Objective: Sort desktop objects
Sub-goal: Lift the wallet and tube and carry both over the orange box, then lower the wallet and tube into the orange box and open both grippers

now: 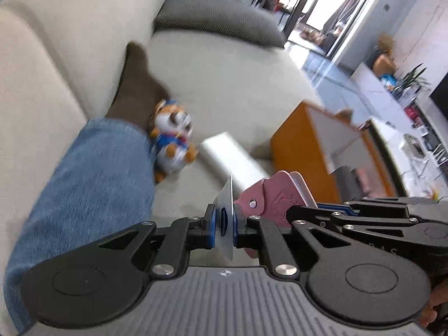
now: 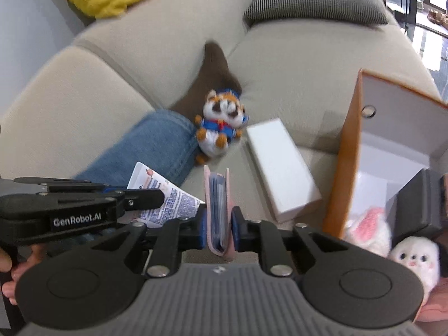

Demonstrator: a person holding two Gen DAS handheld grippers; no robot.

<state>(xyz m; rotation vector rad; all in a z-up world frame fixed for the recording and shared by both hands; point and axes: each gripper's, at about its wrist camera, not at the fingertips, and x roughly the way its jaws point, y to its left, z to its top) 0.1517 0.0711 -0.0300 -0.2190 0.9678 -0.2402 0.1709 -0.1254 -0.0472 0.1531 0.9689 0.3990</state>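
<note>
Bare sofa cushion [image 2: 280,64] lies open beyond the plush tiger [image 2: 221,123], white box [image 2: 280,168] and orange bin [image 2: 343,168].

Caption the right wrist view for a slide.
Right hand-held gripper clamps a pink card wallet above the sofa, plush tiger ahead.

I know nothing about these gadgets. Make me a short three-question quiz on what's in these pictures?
1. True or false: the right gripper is clamped on a pink card wallet.
2. What does the left gripper pinch? A) a printed card B) a sock C) a spoon
3. Fill in: the tiger plush lies on the sofa between a jeans-clad leg and a white ____.

Key: 1 true; 2 A; 3 box
</note>
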